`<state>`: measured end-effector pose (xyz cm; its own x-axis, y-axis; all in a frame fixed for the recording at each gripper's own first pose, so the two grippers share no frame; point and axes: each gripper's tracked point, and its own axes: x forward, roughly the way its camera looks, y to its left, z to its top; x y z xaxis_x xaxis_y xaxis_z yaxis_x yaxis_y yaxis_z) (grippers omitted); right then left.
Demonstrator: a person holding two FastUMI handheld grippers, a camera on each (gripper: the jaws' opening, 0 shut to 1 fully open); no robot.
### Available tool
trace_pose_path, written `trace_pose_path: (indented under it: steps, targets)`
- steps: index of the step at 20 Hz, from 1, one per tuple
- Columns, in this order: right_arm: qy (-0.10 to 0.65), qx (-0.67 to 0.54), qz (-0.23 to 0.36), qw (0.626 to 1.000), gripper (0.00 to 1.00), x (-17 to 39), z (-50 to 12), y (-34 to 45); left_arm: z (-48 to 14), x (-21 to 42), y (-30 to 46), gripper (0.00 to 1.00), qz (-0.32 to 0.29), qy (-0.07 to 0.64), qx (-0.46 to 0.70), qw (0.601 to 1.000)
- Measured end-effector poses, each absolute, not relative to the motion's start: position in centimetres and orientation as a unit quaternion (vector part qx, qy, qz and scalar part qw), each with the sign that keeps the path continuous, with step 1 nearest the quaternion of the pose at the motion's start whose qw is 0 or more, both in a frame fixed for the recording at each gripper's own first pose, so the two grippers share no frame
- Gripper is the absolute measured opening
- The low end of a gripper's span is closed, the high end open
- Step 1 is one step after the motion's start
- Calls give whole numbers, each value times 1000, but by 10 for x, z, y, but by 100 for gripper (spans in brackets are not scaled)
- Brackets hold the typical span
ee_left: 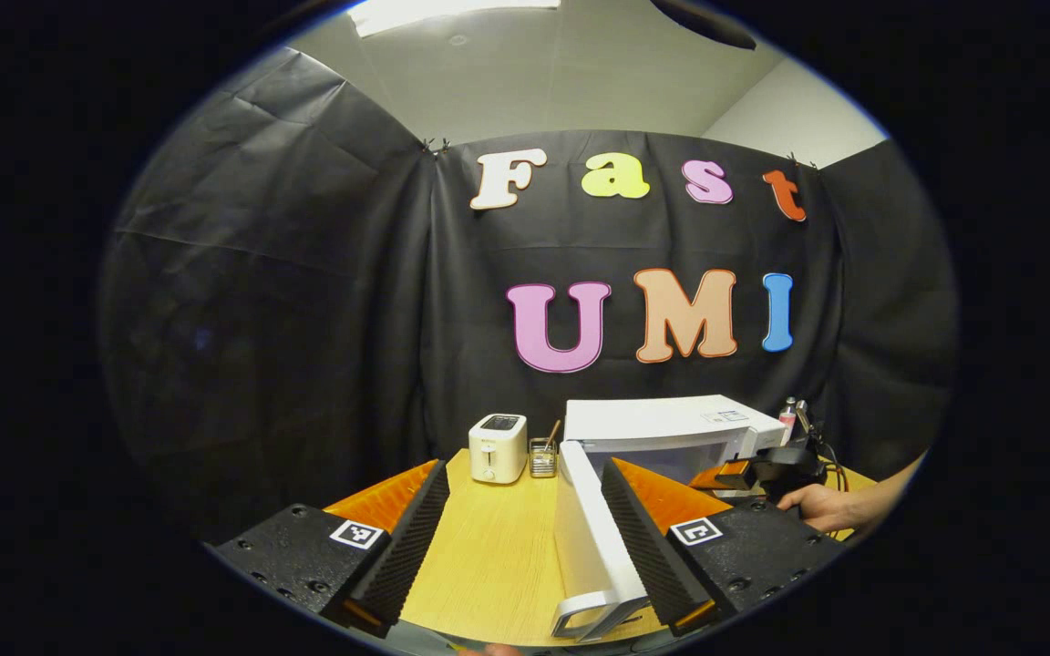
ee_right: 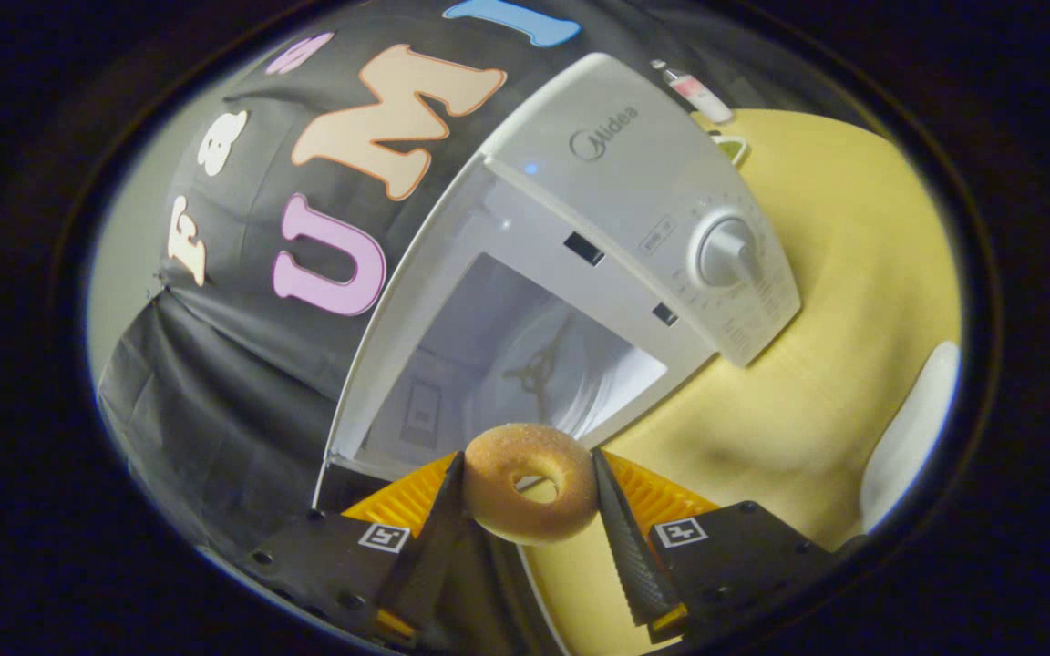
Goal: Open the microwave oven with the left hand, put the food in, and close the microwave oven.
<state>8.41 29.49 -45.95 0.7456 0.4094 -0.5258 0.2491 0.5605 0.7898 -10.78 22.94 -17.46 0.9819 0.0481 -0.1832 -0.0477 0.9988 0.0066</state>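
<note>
Microwave (ee_right: 580, 219), smooth white box, door open; right claw (ee_right: 530, 510) clamps a ring-shaped doughnut (ee_right: 530, 483); left claw (ee_left: 525, 547) spread.

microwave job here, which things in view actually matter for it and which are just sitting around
Part of the job:
- microwave, its door swung open
- doughnut, held in the right gripper
- left gripper, open beside the door

Just lying about:
- toaster
- small holder with sticks
- bottle behind the microwave
- white object at the table's edge
</note>
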Motion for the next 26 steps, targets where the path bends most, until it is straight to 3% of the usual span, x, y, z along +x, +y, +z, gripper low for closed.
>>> trace_pose_path:
  steps: [3, 6, 7, 8, 9, 18, 19, 23, 24, 26]
  targets:
    - [351, 525, 29, 775, 76, 96, -467, 319, -179, -110, 239, 99, 35, 99, 4, 994]
    - [328, 555, 6, 764, 75, 114, -470, 328, -182, -111, 250, 99, 50, 103, 2, 993]
    - [316, 560, -6, 766, 75, 121, -473, 327, -184, -112, 253, 99, 54, 105, 2, 993]
    - [300, 562, -22, 770, 82, 129, -476, 324, -184, -113, 257, 99, 60, 106, 3, 993]
    - [290, 563, -31, 773, 75, 136, -480, 323, -186, -114, 261, 98, 64, 105, 3, 992]
    - [263, 563, -72, 780, 75, 175, -517, 334, -209, -123, 294, 99, 109, 133, -15, 985]
    - [255, 566, -73, 781, 81, 183, -519, 335, -210, -123, 297, 99, 113, 135, -14, 984]
    - [226, 572, -96, 783, 80, 198, -518, 330, -213, -120, 302, 99, 118, 137, -11, 983]
    - [225, 572, -96, 783, 73, 198, -517, 330, -212, -118, 302, 99, 117, 136, -10, 984]
    - [225, 575, -98, 780, 76, 199, -516, 331, -213, -116, 303, 99, 115, 135, -11, 984]
